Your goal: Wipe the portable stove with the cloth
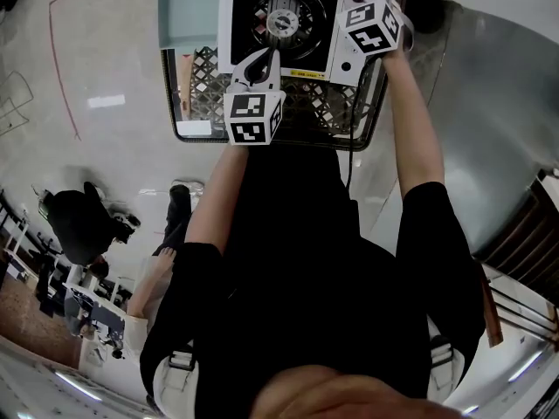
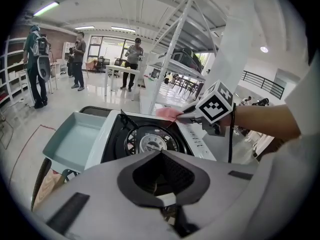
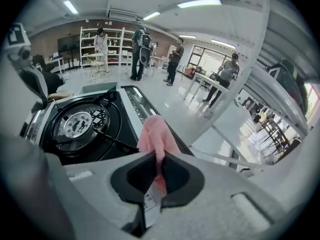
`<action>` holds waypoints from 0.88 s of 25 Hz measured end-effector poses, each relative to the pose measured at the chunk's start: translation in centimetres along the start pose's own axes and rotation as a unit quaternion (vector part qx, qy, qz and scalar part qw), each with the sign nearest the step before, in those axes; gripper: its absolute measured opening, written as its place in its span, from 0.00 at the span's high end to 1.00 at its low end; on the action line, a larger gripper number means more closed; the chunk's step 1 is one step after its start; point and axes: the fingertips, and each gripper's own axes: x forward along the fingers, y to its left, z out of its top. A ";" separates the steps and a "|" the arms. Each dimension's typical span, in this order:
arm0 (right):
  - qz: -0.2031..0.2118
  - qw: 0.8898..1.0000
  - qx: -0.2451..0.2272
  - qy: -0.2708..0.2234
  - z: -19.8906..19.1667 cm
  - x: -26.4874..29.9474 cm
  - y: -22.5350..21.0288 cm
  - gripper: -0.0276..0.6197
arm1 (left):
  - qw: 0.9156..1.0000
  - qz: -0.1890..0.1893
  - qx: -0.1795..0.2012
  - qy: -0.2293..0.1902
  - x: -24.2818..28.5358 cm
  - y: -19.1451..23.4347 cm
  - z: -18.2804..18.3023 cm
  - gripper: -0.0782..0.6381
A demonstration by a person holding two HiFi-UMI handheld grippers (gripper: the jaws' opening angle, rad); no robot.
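Observation:
The portable stove (image 1: 279,20) is white with a black burner top and sits on a wire mesh basket (image 1: 349,112). My right gripper (image 3: 159,156) is shut on a pink cloth (image 3: 155,134), which hangs at the stove's right side beside the burner (image 3: 80,124). In the left gripper view the right gripper (image 2: 192,115) holds the cloth (image 2: 167,114) at the stove's far right corner. My left gripper (image 1: 269,55) is shut, its tips over the stove's front edge (image 2: 160,153); I see nothing between them.
A light blue tray (image 1: 188,16) lies left of the stove on the basket. A steel surface (image 1: 498,103) stands to the right. Several people (image 3: 172,59) stand on the open floor beyond, with shelves (image 3: 107,44) behind them.

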 end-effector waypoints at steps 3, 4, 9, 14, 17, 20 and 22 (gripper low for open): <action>0.003 1.000 -0.013 -0.002 0.2 -0.3 0.4 0.93 | 1.000 -0.002 0.002 0.002 -0.2 -0.1 -0.2 0.89; 0.003 1.000 -0.018 -0.001 0.2 -0.4 0.5 0.93 | 1.000 -0.002 0.003 0.002 -0.2 -0.1 -0.3 0.89; 0.009 1.000 -0.024 0.000 -0.4 -1.4 1.3 0.93 | 1.000 -0.003 0.004 0.003 -0.4 -0.2 -0.4 0.89; 0.009 1.000 -0.026 -0.003 -0.8 -2.2 2.2 0.93 | 1.000 -0.008 0.006 0.002 -0.6 -0.5 -0.6 0.89; 0.012 0.999 -0.035 -0.007 -0.9 -2.6 3.1 0.93 | 1.000 -0.010 0.006 0.002 -0.8 -0.8 -1.0 0.89; 0.018 0.999 -0.044 -0.012 -0.9 -3.0 4.1 0.93 | 1.000 -0.012 0.008 0.004 -0.9 -1.1 -1.2 0.89; 0.023 0.999 -0.046 -0.013 -0.9 -3.3 4.8 0.93 | 1.000 -0.014 0.009 0.005 -1.0 -1.2 -1.4 0.89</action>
